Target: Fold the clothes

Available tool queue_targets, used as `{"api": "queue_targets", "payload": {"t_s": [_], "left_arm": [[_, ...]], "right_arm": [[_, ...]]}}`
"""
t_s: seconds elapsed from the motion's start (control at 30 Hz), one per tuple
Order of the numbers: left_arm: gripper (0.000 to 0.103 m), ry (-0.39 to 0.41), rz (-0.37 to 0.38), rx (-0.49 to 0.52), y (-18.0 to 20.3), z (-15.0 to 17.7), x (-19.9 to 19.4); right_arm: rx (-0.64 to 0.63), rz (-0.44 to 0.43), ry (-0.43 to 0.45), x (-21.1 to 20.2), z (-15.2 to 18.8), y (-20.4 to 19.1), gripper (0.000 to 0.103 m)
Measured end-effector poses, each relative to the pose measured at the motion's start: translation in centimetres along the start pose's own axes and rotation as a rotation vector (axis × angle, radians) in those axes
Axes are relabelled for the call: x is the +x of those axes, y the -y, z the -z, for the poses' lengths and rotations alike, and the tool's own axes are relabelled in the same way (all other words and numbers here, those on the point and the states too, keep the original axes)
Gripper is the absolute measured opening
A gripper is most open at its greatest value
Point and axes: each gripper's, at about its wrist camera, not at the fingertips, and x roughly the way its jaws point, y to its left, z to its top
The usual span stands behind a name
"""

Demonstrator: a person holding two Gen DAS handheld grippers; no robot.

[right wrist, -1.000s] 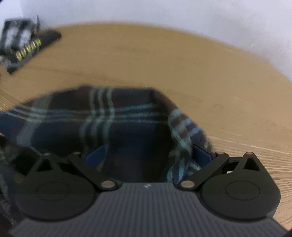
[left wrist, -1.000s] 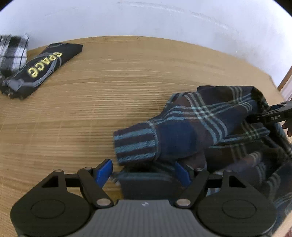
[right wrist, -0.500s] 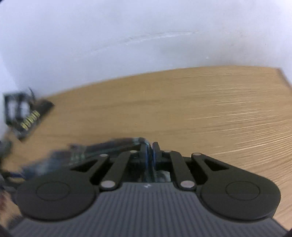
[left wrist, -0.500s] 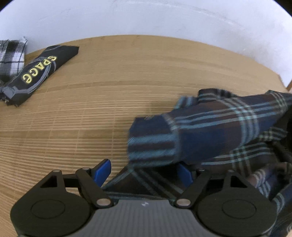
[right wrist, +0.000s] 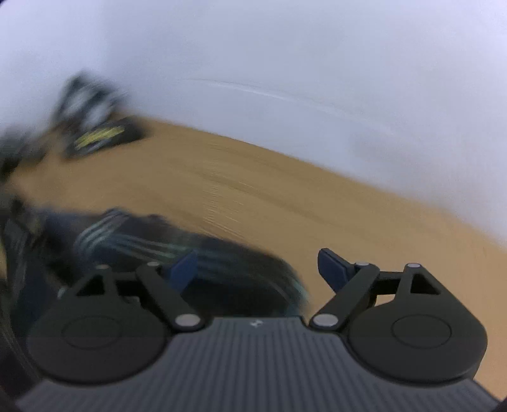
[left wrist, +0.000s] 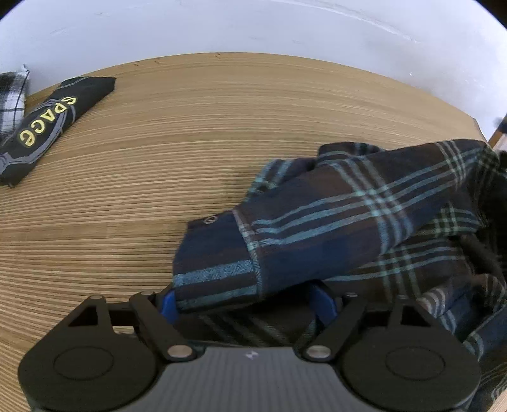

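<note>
A dark blue plaid shirt [left wrist: 364,222] lies bunched on the wooden table [left wrist: 190,142] at the right of the left wrist view. One sleeve, with its cuff [left wrist: 218,263] and a snap button, is laid over the body and across my left gripper [left wrist: 247,301]. The left gripper's blue fingers stand apart with shirt fabric lying between them. My right gripper [right wrist: 256,266] is open, its blue fingers wide apart just above the blurred shirt [right wrist: 142,247], holding nothing.
A folded black garment with yellow "SPACE" lettering [left wrist: 47,126] lies at the far left, beside a black-and-white checked cloth [left wrist: 11,98]. Both show blurred in the right wrist view [right wrist: 98,136]. A white wall [left wrist: 253,28] backs the table. The table's right edge is near the shirt.
The right gripper shut on the sleeve, carried it left over the shirt, then opened and let it go. The sleeve now lies across the left gripper's fingers. The right view is motion-blurred.
</note>
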Motion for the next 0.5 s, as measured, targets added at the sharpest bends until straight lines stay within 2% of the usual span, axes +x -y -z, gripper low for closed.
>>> {"api": "queue_targets", "payload": {"t_s": [0.03,0.1,0.17,0.23,0.27,0.33,0.43,0.5], "left_arm": [[0.084,0.003,-0.002,-0.001,0.1,0.2,-0.1],[0.084,0.008,-0.007,-0.002,0.3,0.5,-0.4],[0.084,0.013,-0.012,-0.003,0.5,0.9,-0.6],[0.084,0.02,-0.03,0.004,0.8,1.2,-1.0],[0.084,0.025,-0.042,0.01,0.9,1.3,-1.2],[0.084,0.041,-0.065,0.025,1.1,1.4,-1.7],[0.084,0.063,-0.078,0.037,1.2,1.2,-2.1],[0.084,0.064,-0.062,0.045,1.4,0.5,-1.7]], "right_arm": [[-0.071,-0.043,-0.025,2.9,-1.1,-0.2,0.085],[-0.136,-0.113,-0.116,7.1,-2.2,-2.0,0.085],[-0.156,-0.16,-0.219,11.3,-2.8,-3.0,0.077],[-0.095,-0.2,-0.277,12.5,-2.5,-3.3,0.015],[-0.061,-0.19,-0.259,12.2,-2.6,-3.3,0.012],[0.02,-0.159,-0.131,8.9,-3.5,-2.1,0.01],[0.236,-0.095,0.052,1.4,-3.8,0.1,0.009],[0.327,-0.023,0.122,-3.1,-3.2,1.6,0.009]]}}
